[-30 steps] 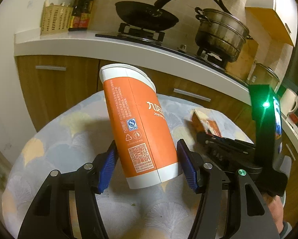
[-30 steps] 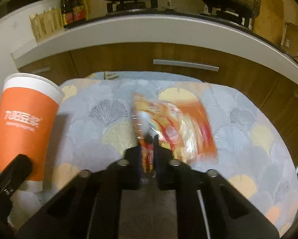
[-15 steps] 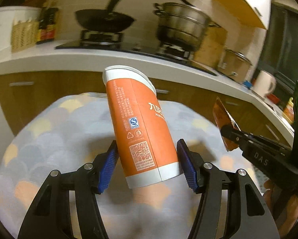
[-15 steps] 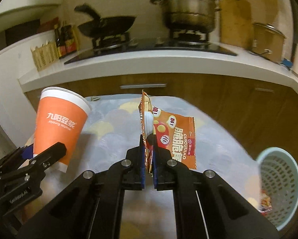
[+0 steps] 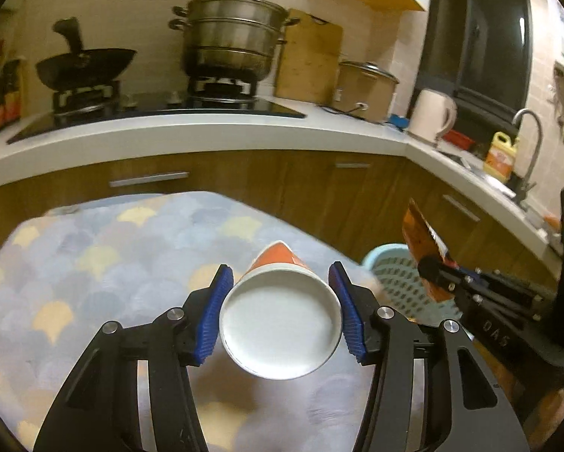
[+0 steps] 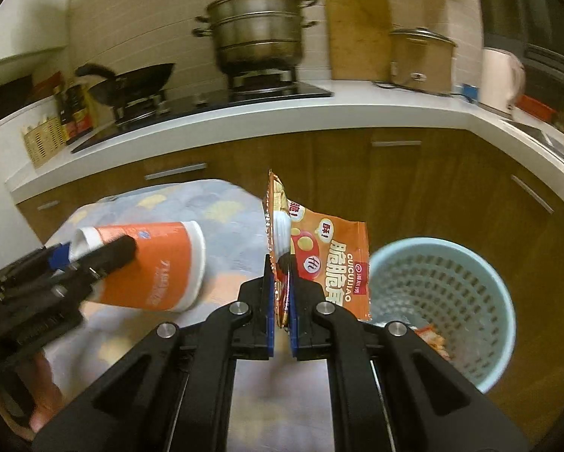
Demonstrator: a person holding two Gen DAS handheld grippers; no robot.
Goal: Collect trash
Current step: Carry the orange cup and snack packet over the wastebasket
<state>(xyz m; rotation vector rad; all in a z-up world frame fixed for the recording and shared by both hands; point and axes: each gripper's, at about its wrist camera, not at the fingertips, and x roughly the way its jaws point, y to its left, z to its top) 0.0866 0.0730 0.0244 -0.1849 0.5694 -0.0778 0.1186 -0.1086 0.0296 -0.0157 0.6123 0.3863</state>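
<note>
the left claw (image 5: 280, 314), jaws closing, grips one orange paper cup (image 5: 280, 329) lying sideways over the desk (image 5: 93, 263) near its right edge. the right claw (image 6: 280, 297) pinches one snack wrapper (image 6: 330, 260) beside one blue basket (image 6: 504, 301) past that edge.

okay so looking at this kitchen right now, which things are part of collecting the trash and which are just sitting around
Part of the job:
cup, in the left gripper, whose jaws are closing
snack bag, pinched in the right gripper
bin, beside the table

Just sitting around:
steamer pot
wok
cutting board
kettle
rice cooker
</note>
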